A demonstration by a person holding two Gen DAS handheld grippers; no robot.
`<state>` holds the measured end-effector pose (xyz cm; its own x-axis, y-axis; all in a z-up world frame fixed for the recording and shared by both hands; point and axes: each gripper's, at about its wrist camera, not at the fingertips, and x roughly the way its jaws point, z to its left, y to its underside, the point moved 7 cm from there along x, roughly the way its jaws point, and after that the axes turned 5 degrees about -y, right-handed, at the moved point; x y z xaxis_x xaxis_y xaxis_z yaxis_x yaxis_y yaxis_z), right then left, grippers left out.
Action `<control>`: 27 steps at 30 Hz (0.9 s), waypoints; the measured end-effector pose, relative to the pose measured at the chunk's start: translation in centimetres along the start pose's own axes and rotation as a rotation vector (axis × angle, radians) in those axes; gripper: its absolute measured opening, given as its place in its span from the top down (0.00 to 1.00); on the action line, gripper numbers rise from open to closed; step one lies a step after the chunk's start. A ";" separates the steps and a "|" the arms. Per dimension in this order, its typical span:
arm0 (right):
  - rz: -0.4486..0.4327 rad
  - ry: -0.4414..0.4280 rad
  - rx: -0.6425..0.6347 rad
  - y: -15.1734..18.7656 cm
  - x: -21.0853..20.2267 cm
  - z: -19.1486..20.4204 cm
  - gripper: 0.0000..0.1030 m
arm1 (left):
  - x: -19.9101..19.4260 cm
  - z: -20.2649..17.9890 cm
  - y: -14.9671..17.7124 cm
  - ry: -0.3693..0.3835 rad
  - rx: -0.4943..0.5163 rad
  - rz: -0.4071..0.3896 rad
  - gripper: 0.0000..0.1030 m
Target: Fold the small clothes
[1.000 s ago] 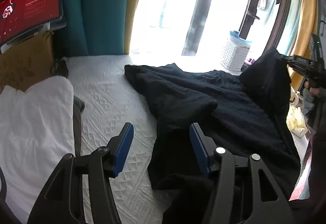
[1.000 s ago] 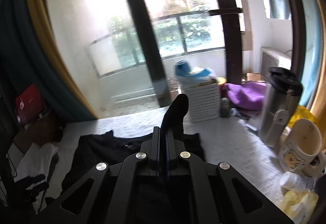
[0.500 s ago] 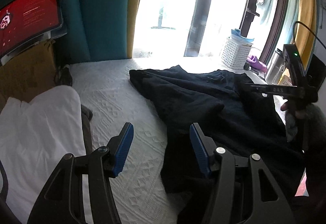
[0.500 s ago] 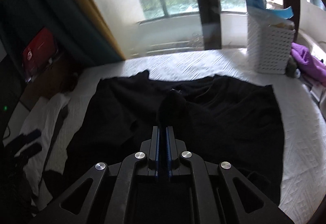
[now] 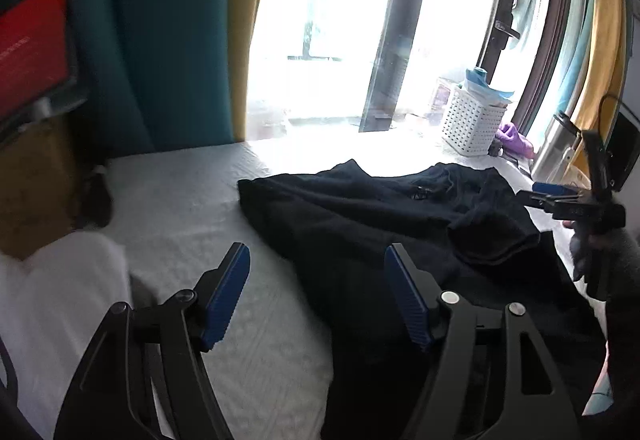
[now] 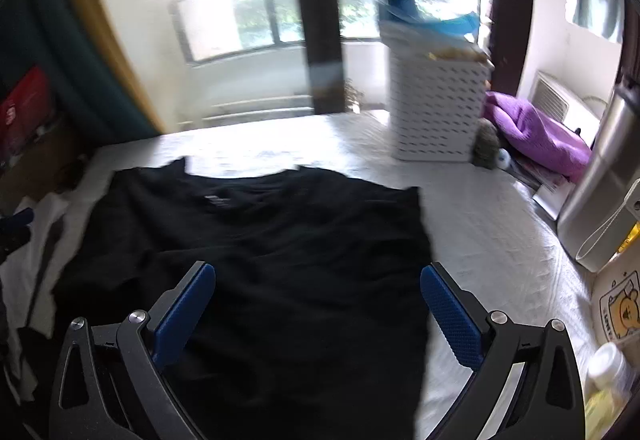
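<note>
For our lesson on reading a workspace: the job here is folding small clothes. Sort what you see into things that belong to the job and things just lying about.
Belongs to the job:
black garment
left gripper, open
right gripper, open
white bed cover

Just lying about:
white basket
purple cloth
steel flask
red screen

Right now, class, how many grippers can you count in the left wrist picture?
2. The left gripper fills the foreground, jaws apart over the bed's white cover and the black garment. The right gripper is at the right edge, above the garment.
</note>
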<state>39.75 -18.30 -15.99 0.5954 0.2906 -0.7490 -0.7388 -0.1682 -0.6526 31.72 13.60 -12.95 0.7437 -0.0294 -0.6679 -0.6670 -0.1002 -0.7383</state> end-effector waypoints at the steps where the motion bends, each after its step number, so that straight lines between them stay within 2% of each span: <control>1: 0.013 -0.003 0.011 -0.3 0.9 -1.0 0.00 | 0.8 0.1 -0.4 -0.006 0.003 0.006 0.32; 4: 0.049 -0.008 0.029 -1.0 3.4 -3.4 0.00 | 3.6 1.1 -1.2 -0.002 -0.010 0.046 0.32; 6: 0.070 -0.017 0.029 -1.6 4.8 -4.4 0.04 | 5.4 2.1 -1.5 0.014 -0.045 0.074 0.32; 8: 0.086 -0.046 0.046 -2.0 6.0 -5.3 0.23 | 7.5 3.5 -1.5 0.003 -0.093 0.112 0.32; 10: 0.094 -0.062 0.054 -2.2 6.7 -5.8 0.31 | 9.0 4.5 -1.3 0.005 -0.141 0.144 0.32; 11: 0.088 -0.064 0.042 -2.5 6.9 -5.9 0.42 | 9.8 4.9 -1.1 0.007 -0.158 0.163 0.31; 12: 0.091 -0.058 0.015 -2.6 7.2 -5.8 0.49 | 10.4 5.2 -0.9 0.002 -0.168 0.179 0.31; 13: 0.094 -0.056 0.004 -2.7 7.4 -5.7 0.67 | 10.9 5.3 -0.8 0.003 -0.177 0.192 0.31; 14: 0.089 -0.037 -0.010 -2.9 7.7 -5.7 0.79 | 11.4 5.2 -0.7 0.018 -0.186 0.200 0.31; 16: 0.074 -0.031 -0.025 -2.9 7.5 -5.3 0.88 | 11.6 4.8 -1.0 0.022 -0.183 0.180 0.31; 18: 0.050 -0.023 -0.023 -3.6 7.6 -5.5 0.91 | 11.8 3.9 -1.2 0.017 -0.150 0.170 0.31; 19: 0.039 -0.010 -0.027 -4.0 7.6 -5.6 0.91 | 11.8 3.3 -1.1 0.024 -0.129 0.165 0.34; 20: 0.022 0.006 -0.036 -4.6 7.7 -5.6 0.92 | 11.9 2.5 -1.0 0.038 -0.099 0.164 0.43; 21: 0.011 0.020 -0.046 -5.2 7.7 -5.5 0.92 | 12.1 2.2 -0.8 0.033 -0.070 0.164 0.69; 22: 0.002 0.030 -0.055 -5.6 7.7 -5.3 0.92 | 11.9 1.9 -0.7 0.007 -0.036 0.159 0.82; 24: -0.022 0.044 -0.071 -6.5 7.3 -4.9 0.92 | 11.6 1.8 -0.9 0.009 -0.041 0.149 0.90; 27: -0.070 0.056 -0.092 -8.5 6.4 -4.2 0.92 | 9.1 2.5 -1.6 -0.049 -0.017 0.086 0.92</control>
<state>51.19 -18.93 -15.70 0.6635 0.2519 -0.7045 -0.6639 -0.2358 -0.7096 39.47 16.03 -18.07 0.6806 0.0097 -0.7326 -0.7268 -0.1164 -0.6769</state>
